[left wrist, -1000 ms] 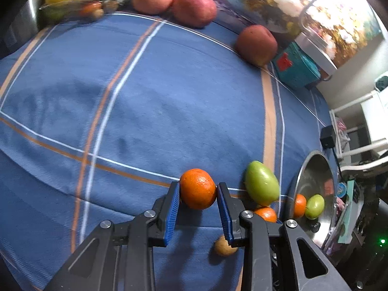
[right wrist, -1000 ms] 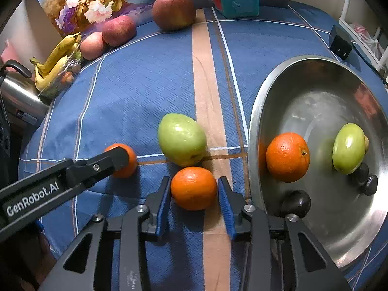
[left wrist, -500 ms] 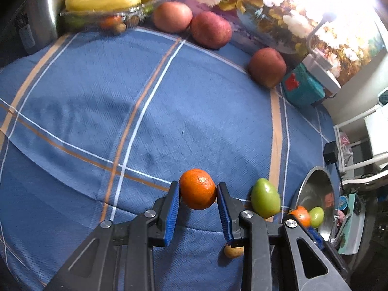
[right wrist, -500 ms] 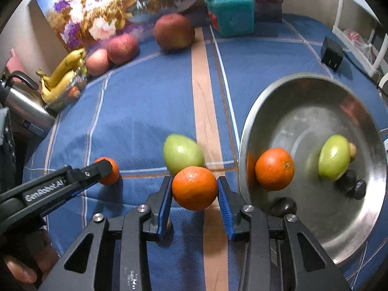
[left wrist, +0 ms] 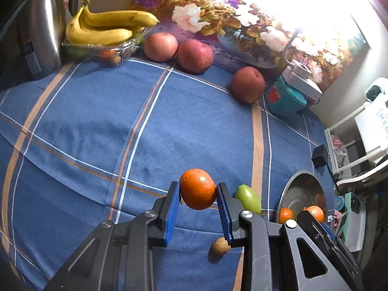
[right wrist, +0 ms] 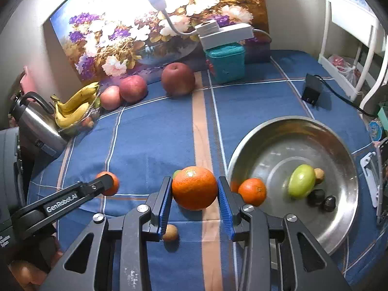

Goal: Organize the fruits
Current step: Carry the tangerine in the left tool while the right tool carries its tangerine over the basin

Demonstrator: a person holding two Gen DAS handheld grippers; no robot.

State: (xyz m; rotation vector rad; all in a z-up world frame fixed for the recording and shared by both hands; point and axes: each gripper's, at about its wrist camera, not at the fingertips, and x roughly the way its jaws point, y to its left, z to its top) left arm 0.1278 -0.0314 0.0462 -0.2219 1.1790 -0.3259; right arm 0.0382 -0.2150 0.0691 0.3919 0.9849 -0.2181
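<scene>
A: Starting with the left wrist view: what does the left gripper (left wrist: pixel 198 195) have?

B: An orange (left wrist: pixel 198 188), pinched between its blue pads and lifted clear of the blue checked cloth (left wrist: pixel 97 126) on the tabletop. Just right of it a green fruit (left wrist: pixel 248 198) lies on the cloth, and a small brown fruit (left wrist: pixel 220 246) sits below the right finger.

A: And further off?

B: At the lower right stands a steel bowl (left wrist: pixel 300 181) with another orange in it. The right gripper crosses in front of the bowl, carrying its own orange. Along the far edge are bananas (left wrist: pixel 106 28) in a clear tray, three red apples (left wrist: pixel 195 55), a kettle (left wrist: pixel 36 36) and a teal box (left wrist: pixel 285 99), all before a flower painting (left wrist: pixel 230 19).

A: Now the right wrist view.

B: The right gripper (right wrist: pixel 194 195) is clamped on a bigger orange (right wrist: pixel 194 188), also off the cloth (right wrist: pixel 157 133). The green fruit peeks out just behind it. The brown fruit (right wrist: pixel 170 232) lies under the left finger.

A: The bowl?

B: The bowl (right wrist: pixel 266 131) is just to the right, holding an orange (right wrist: pixel 252 191), a green fruit (right wrist: pixel 301 181), a brown one and two dark ones (right wrist: pixel 322 200). The left gripper (right wrist: pixel 106 185) comes in from the left with its orange (right wrist: pixel 114 181), well apart from the bowl.
</scene>
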